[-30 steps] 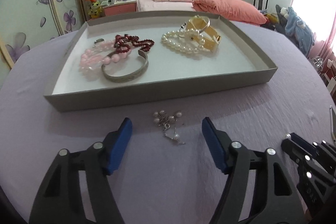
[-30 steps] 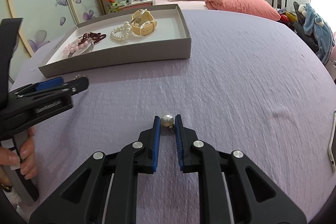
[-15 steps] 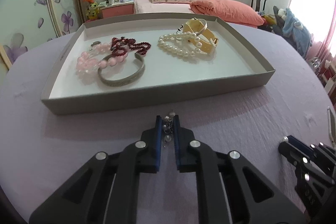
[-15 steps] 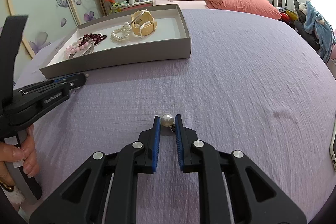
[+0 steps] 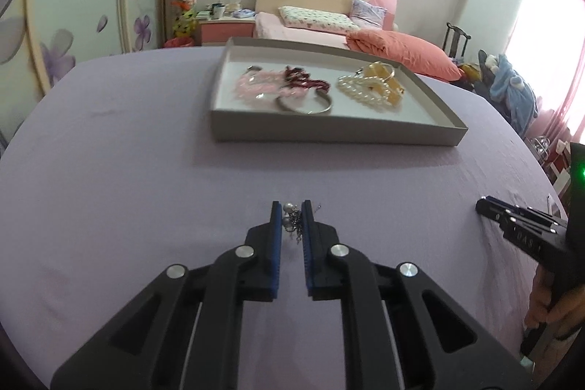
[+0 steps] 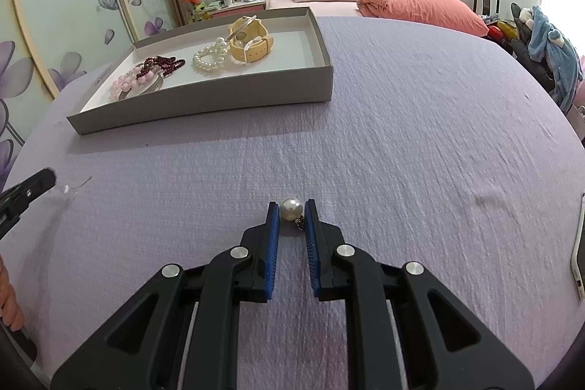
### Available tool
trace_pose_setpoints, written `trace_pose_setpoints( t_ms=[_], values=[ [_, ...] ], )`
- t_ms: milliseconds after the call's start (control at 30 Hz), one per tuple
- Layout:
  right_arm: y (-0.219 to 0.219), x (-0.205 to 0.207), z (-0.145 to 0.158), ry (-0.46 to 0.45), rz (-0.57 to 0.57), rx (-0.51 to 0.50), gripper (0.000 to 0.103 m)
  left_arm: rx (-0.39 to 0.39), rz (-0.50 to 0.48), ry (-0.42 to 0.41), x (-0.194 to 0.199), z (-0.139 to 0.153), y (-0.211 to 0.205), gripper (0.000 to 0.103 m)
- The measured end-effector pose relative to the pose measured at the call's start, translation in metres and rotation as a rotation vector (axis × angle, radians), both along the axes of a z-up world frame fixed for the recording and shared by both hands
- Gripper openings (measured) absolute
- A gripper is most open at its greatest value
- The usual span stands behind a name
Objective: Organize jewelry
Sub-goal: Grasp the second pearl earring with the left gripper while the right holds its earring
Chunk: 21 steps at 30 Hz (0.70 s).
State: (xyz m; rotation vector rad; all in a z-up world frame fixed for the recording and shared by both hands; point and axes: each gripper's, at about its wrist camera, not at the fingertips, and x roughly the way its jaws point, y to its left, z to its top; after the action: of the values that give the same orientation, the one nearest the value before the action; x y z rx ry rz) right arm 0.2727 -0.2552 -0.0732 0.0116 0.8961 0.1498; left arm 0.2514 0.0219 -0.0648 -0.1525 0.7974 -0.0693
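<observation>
My left gripper [image 5: 291, 207] is shut on a small cluster of pearls on a thin chain [image 5: 290, 220], held just above the purple cloth. The grey tray [image 5: 329, 134] lies farther off, ahead and to the right. In it are a pink bead bracelet [image 5: 256, 86], a dark red bead bracelet [image 5: 309, 81], a silver bangle [image 5: 305, 106], a pearl bracelet [image 5: 362, 89] and a yellow watch [image 5: 384, 75]. My right gripper [image 6: 291, 211] is shut on a single large pearl [image 6: 291, 208] with a small clasp, low over the cloth. The tray [image 6: 219, 99] stands at its far left.
A purple cloth [image 6: 402, 134] covers the round table. A phone [image 6: 579, 251] lies at the right edge. The left gripper's tip [image 6: 40, 180] shows at the left, and a hand [image 5: 555, 309] holds the right tool. A bed and a wardrobe stand behind.
My left gripper shut on the pearl cluster in front of the tray, then drew back and left with it, so the tray looks farther away. The right gripper stayed put.
</observation>
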Motion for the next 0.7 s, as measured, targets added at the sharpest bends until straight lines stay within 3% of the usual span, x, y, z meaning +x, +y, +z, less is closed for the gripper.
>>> trace_pose_setpoints(
  t_ms=[500, 700],
  values=[
    [0.017, -0.019, 0.0, -0.002, 0.053, 0.012, 0.015, -0.035, 0.004, 0.014, -0.026, -0.007, 0.006, 0.011],
    [0.023, -0.032, 0.007, -0.055, 0.07, 0.015, 0.015, -0.041, -0.012, 0.002, -0.033, -0.003, 0.002, 0.011]
  ],
)
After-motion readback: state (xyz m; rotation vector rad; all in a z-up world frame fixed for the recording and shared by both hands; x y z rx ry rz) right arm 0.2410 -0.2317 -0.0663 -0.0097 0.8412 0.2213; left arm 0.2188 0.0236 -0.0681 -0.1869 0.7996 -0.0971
